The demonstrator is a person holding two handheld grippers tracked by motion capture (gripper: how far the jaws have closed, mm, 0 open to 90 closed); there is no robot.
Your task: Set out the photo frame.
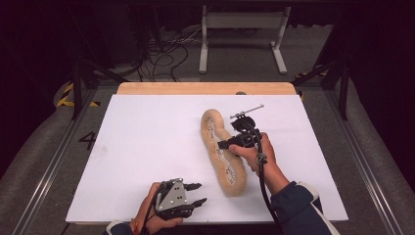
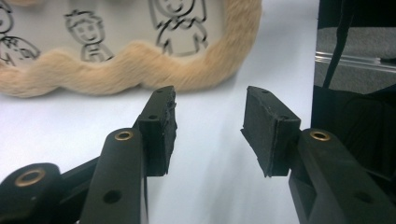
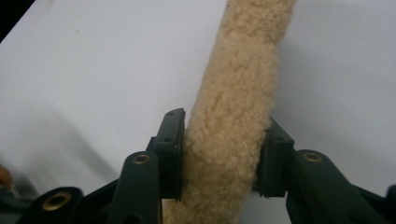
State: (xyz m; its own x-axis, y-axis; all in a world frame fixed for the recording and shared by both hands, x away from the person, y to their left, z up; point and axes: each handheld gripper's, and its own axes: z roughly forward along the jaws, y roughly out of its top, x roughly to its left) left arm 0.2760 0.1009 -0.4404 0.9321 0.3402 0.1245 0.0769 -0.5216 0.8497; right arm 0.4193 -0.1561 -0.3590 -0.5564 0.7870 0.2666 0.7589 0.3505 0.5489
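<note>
A long tan furry case (image 1: 221, 164) with cartoon figures drawn on its pale panel lies on the white table (image 1: 147, 147), right of the middle. My right gripper (image 1: 223, 144) comes at it from the right. In the right gripper view both pads of the right gripper (image 3: 219, 154) press into the case's furry rim (image 3: 243, 70). My left gripper (image 1: 198, 193) rests near the front edge, left of the case's near end, pointing right. In the left gripper view the left gripper (image 2: 210, 130) stands open with bare table between its fingers, and the furry case (image 2: 140, 70) lies just beyond them.
A wooden strip (image 1: 205, 88) runs along the table's back edge. Beyond it on the floor stand a white metal frame (image 1: 242, 29) and loose cables (image 1: 166, 54). The table's left half is bare white surface. A dark drop-off (image 2: 355, 107) shows past the table's edge.
</note>
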